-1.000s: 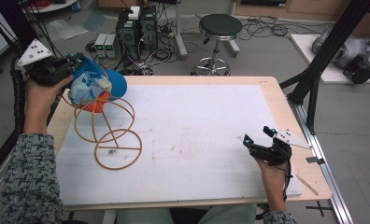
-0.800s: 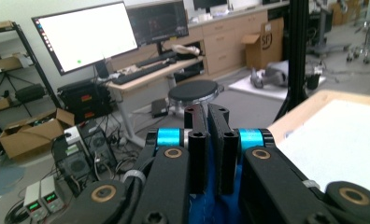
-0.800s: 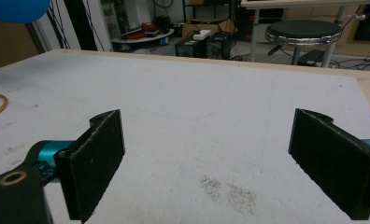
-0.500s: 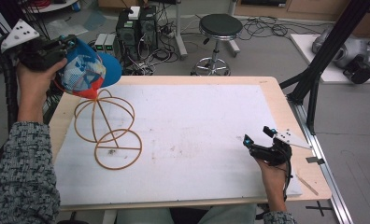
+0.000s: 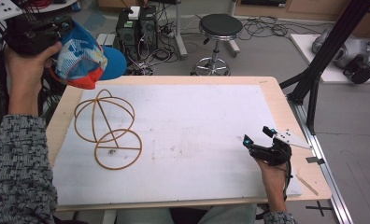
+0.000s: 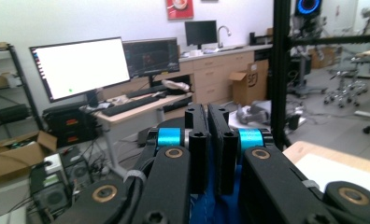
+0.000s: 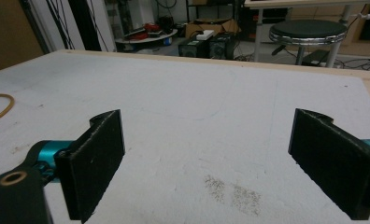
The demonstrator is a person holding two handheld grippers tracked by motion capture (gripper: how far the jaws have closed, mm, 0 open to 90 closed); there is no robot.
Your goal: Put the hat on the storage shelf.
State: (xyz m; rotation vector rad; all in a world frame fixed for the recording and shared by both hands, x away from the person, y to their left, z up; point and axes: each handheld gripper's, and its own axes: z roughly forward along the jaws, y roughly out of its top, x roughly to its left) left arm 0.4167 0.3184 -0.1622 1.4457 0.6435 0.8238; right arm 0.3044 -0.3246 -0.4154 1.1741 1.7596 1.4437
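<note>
Both jaws of the left gripper (image 5: pixel 57 32) were clamped on a blue cap (image 5: pixel 87 58), held high over the wire stand (image 5: pixel 109 128); the right gripper (image 5: pixel 258 137) rested on the table (image 5: pixel 197 121), jaws wide apart, empty.

The left hand-held gripper (image 5: pixel 57 29) is raised beyond the worktop's (image 5: pixel 276 100) far left corner, its jaws clamped on a blue, white and orange cap (image 5: pixel 87 58) that hangs clear of the surface. A wooden hoop stand (image 5: pixel 107 128) sits on the white mat (image 5: pixel 197 140) near the left edge. The right hand-held gripper (image 5: pixel 257 136) rests near the right edge, jaws spread, well apart from the stand.
</note>
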